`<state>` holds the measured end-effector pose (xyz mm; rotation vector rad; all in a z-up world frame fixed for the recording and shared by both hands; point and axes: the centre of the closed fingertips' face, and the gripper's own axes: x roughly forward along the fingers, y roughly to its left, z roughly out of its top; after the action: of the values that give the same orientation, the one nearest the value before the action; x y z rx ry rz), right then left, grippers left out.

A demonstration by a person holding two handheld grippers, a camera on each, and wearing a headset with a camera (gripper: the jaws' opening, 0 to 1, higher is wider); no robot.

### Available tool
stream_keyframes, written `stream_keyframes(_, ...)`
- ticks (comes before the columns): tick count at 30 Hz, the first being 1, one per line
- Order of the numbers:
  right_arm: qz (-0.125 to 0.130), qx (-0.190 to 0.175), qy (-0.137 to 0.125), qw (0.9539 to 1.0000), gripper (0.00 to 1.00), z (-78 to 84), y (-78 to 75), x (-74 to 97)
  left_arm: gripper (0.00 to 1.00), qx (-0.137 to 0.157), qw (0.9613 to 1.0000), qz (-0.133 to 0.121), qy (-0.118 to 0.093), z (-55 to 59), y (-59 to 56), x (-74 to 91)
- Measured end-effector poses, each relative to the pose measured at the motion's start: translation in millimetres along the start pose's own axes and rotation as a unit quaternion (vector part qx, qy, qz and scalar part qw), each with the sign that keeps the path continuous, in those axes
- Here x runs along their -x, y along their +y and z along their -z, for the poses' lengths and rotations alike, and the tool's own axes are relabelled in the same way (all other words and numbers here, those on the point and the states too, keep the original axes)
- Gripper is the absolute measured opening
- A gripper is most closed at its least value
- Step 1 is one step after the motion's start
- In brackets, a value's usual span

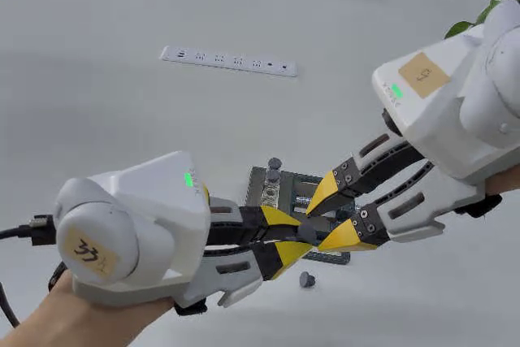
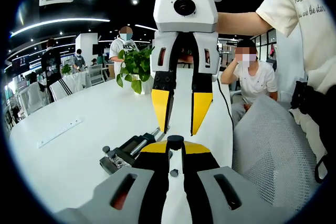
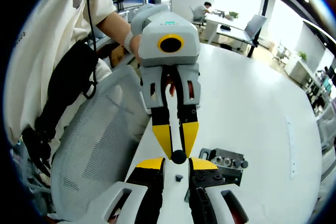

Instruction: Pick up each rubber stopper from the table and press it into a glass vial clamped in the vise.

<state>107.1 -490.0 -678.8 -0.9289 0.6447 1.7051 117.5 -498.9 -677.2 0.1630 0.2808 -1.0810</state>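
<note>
The rubber stopper (image 2: 175, 140) is sitting pinched at the very tips of the left tongs (image 1: 296, 239), in the air just in front of the vise (image 1: 262, 186). It is showing as a small dark lump, so its long axis and narrow end are not readable. The right tongs (image 2: 179, 130) are standing apart around it (not touching). If they close off-centre, it may squirt out and drop to the tabletop (image 1: 122, 119).
</note>
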Motion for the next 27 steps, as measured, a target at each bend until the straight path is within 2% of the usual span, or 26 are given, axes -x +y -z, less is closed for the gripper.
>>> stream_keyframes(20,-0.008,0.032,0.043,0.9985,0.08,5.4,3.2,-4.5,0.05,-0.004,0.9998,0.016,0.007,0.5,-5.8,-5.2)
stream_keyframes(27,-0.009,0.035,0.046,0.9983,0.08,4.8,3.0,-5.2,0.05,0.002,0.9998,0.018,0.011,1.5,-4.7,-4.3)
